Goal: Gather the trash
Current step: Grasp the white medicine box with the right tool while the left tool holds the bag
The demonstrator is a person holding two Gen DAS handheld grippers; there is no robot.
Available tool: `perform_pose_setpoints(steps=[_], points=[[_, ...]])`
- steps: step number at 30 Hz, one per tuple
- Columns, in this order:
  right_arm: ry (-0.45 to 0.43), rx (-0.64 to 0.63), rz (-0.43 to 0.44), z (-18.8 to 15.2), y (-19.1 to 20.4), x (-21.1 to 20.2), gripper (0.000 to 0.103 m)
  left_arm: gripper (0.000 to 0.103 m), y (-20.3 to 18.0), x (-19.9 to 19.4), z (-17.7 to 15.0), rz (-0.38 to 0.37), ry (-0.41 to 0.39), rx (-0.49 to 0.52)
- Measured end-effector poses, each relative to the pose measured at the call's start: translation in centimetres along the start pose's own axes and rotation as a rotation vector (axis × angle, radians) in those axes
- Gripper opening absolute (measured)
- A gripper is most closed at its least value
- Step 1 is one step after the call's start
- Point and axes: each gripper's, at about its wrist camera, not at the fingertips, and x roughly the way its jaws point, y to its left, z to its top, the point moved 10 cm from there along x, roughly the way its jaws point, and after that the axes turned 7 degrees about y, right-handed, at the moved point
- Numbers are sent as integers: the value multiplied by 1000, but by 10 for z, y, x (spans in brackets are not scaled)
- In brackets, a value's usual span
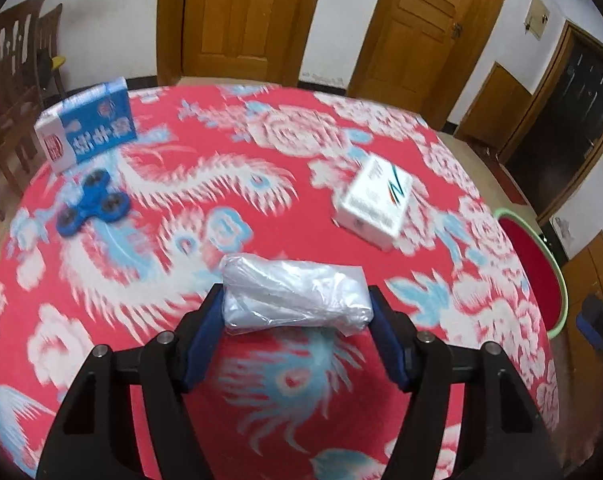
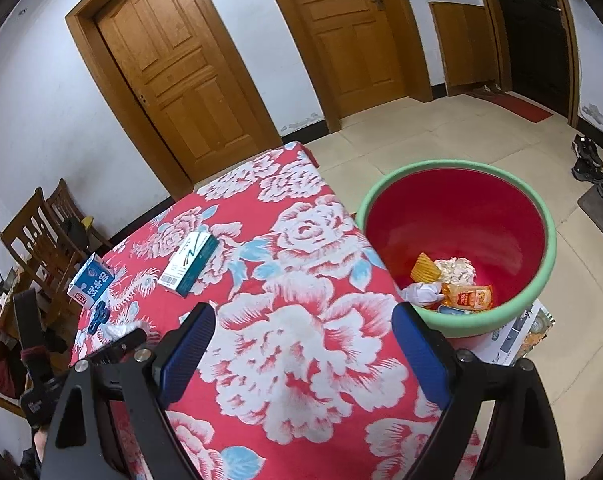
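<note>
While the left gripper (image 1: 297, 300) pinches a crumpled clear plastic bag (image 1: 295, 294) over the red floral tablecloth (image 1: 301, 208), the right gripper (image 2: 303, 328) hangs wide open, holding nothing. Beside the table a green-rimmed red basin (image 2: 541, 280) of wrappers sits below two wooden doors (image 2: 173, 68).

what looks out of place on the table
The blue fidget spinner stands out: a toy lying among packaging, beside the blue carton. The white box sits askew. Nothing looks spilled; the left hand-held gripper holds a crumpled plastic bag.
</note>
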Motion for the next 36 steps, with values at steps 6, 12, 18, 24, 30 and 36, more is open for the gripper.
perform_pose_setpoints(steps=[6,12,18,24,30,36], points=[[26,-35,18,11,32,15,92,69,27,-4,28,30,-34,-1],[60,-51,31,18,69,42,92,69,53,5,42,53,-45,-23],[100,-59,28,20,94,72,92,69,69,17,46,64,-46,-50],[124,-70,19,24,116,101,92,69,85,24,47,88,-62,-90],[145,-81,9,24,136,130,92,69,99,19,51,96,-100,-136],[155,-95,-14,24,152,156,92,69,104,15,52,73,-117,-162]])
